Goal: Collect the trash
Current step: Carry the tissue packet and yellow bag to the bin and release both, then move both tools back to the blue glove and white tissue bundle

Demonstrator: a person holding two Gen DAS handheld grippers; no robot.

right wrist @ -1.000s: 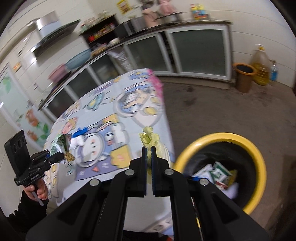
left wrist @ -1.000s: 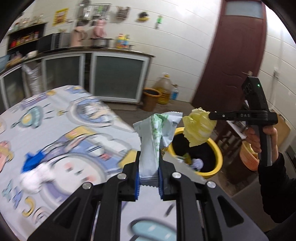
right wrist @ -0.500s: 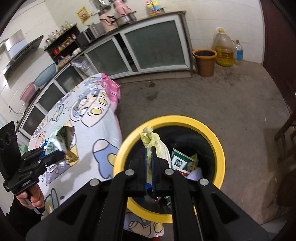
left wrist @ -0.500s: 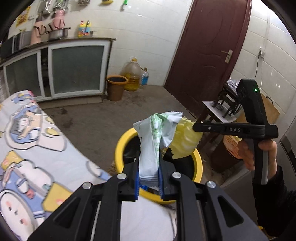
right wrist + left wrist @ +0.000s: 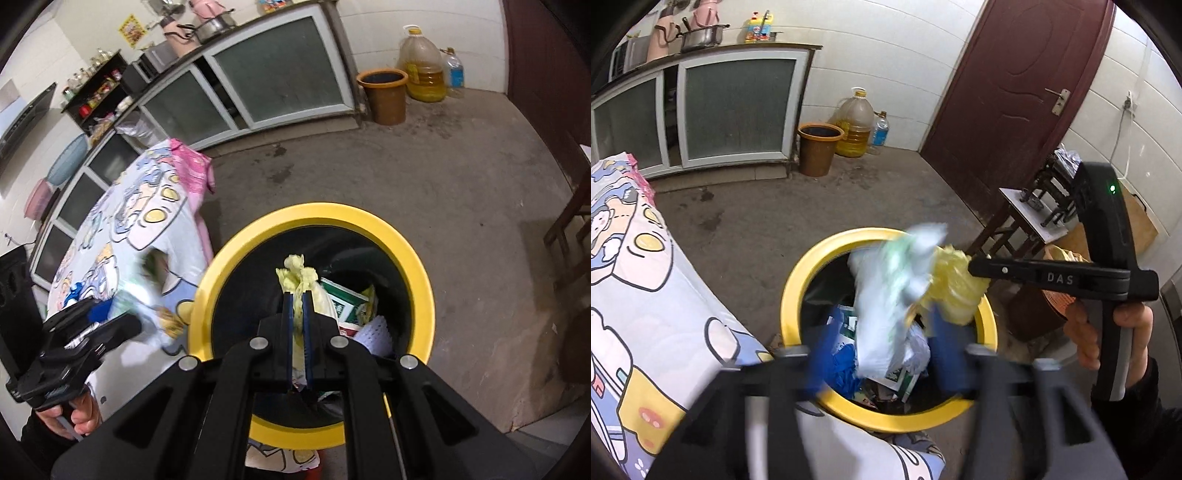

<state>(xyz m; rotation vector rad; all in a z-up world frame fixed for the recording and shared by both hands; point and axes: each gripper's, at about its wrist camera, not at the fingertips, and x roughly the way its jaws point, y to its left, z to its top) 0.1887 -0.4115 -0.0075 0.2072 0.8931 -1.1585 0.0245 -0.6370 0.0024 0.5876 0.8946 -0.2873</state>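
A yellow-rimmed black trash bin [image 5: 798, 280] stands on the floor beside the table; it also shows in the right wrist view [image 5: 417, 266], holding several pieces of trash. My left gripper [image 5: 882, 354] is open above the bin, its blue pads blurred and spread wide. A white and green wrapper [image 5: 886, 295] is loose between them, blurred, over the bin mouth. My right gripper [image 5: 298, 306] is shut on a crumpled yellow bag [image 5: 297, 273] and holds it above the bin. The same bag [image 5: 956, 291] shows in the left wrist view.
The table with a cartoon cloth [image 5: 639, 302] lies left of the bin and carries blue and white scraps [image 5: 75, 290]. A brown bucket [image 5: 818, 147], oil jug [image 5: 855, 125], cabinets [image 5: 735, 110], a door [image 5: 1015, 99] and stools [image 5: 1030, 221] surround the concrete floor.
My left gripper has opened and the wrapper has come loose over the bin. Both grippers have moved closer over the bin. The right gripper still holds the yellow bag.
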